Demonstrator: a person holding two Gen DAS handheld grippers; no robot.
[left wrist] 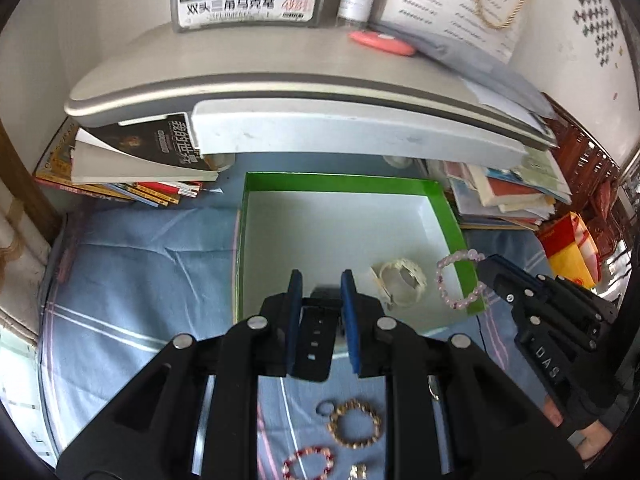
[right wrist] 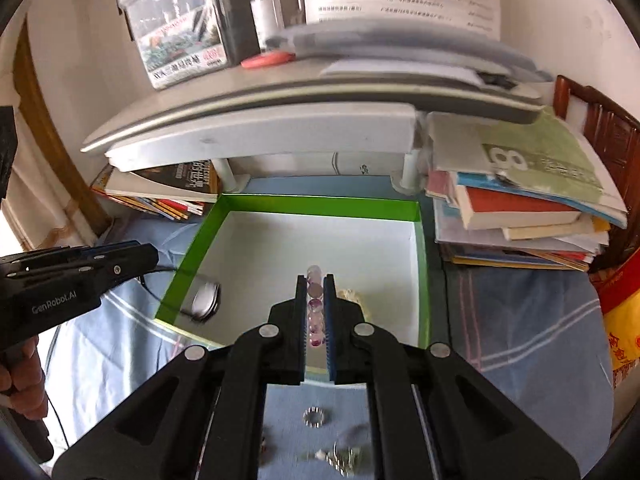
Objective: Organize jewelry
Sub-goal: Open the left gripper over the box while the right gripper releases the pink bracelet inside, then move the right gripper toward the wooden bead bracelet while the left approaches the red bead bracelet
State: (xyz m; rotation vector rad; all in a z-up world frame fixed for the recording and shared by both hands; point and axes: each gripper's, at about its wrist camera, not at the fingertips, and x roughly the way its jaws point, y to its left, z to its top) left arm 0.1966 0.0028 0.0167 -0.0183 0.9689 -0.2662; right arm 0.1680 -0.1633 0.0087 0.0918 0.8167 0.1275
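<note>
Holding two pieces at once, I have the left tongs (left wrist: 322, 280) pinching a black perforated rubber watch strap (left wrist: 316, 340) across its flat width, and the right tongs (right wrist: 316, 284) pressed together on a pale pink beaded bracelet (right wrist: 315, 304), its beads stacked in a line between the blue pads. Both loads hang over the near part of the shallow green-walled cardboard box with a white floor (left wrist: 444, 208), which rests on the blue cloth-covered counter (left wrist: 152, 272). The strap looks soft and light; I judge it will droop and swing, so the grip belongs near the stiffer case end. The bracelet is light, round-beaded and probably slippery, likely strung on elastic, so a firm pinch across several beads suits it. A white bangle-style watch (left wrist: 400, 280) already lies inside the box near its right wall, just beside the hanging beads. Still on the cloth near me are a gold beaded bracelet (left wrist: 354, 422), a red-and-pink beaded bracelet (left wrist: 308, 460) and a small metal ring (left wrist: 325, 407). The box walls are low but could catch a dangling loop. The grey shelf (left wrist: 280, 80) overhangs the far end, and stacks of books (left wrist: 508, 196) crowd both sides, so open room is mainly above the box's near half.
</note>
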